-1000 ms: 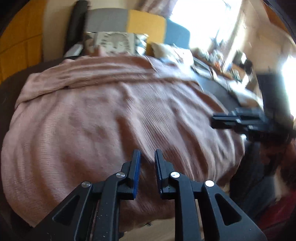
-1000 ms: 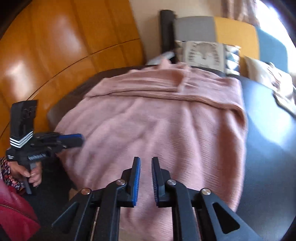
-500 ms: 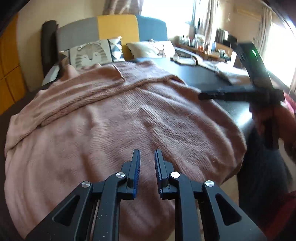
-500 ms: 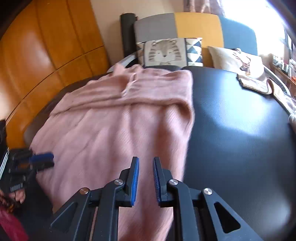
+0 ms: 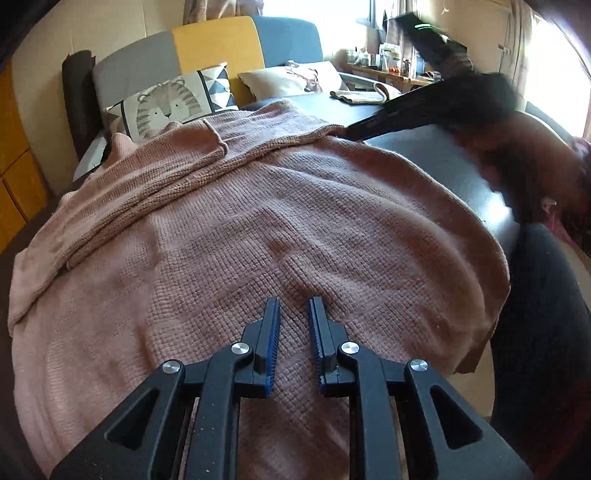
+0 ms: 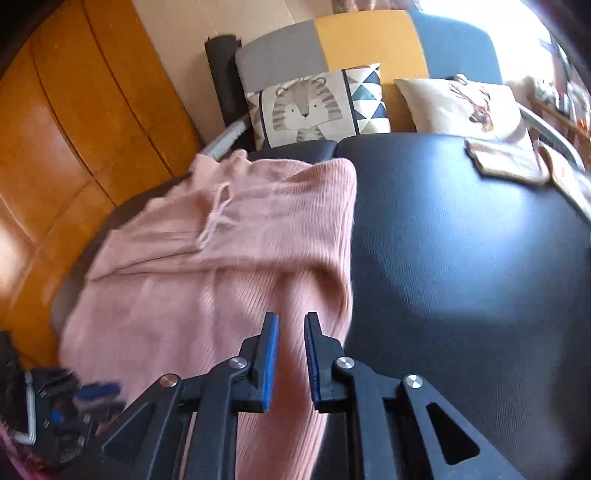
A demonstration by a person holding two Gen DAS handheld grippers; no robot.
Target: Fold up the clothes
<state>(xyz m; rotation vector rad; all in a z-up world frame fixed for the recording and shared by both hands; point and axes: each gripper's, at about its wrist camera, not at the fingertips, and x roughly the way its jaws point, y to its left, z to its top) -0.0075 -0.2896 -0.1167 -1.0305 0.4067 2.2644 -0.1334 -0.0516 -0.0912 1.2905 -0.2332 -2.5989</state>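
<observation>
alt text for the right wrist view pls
A pink knit garment lies spread on a dark table, under the right gripper, whose jaws stand slightly apart with nothing between them. Behind are a tiger cushion and a deer cushion on a sofa; the left gripper blurs at lower left.

Your left gripper [image 5: 293,306] is black plastic: two straight fingers [image 5: 267,332] lined inside with blue ribbed pads, each carried on angular arms with triangular cut-outs. Round silver screws [image 5: 240,348] mark the joints, two on each side. Your right gripper [image 6: 290,320] is built the same way, black with blue pads and four silver screws [image 6: 344,362]. Seen from the left camera, the right tool is a blurred black body with a small green light [image 5: 421,26]. From the right camera, the left tool shows white stripes [image 6: 29,413] on its black casing.
</observation>
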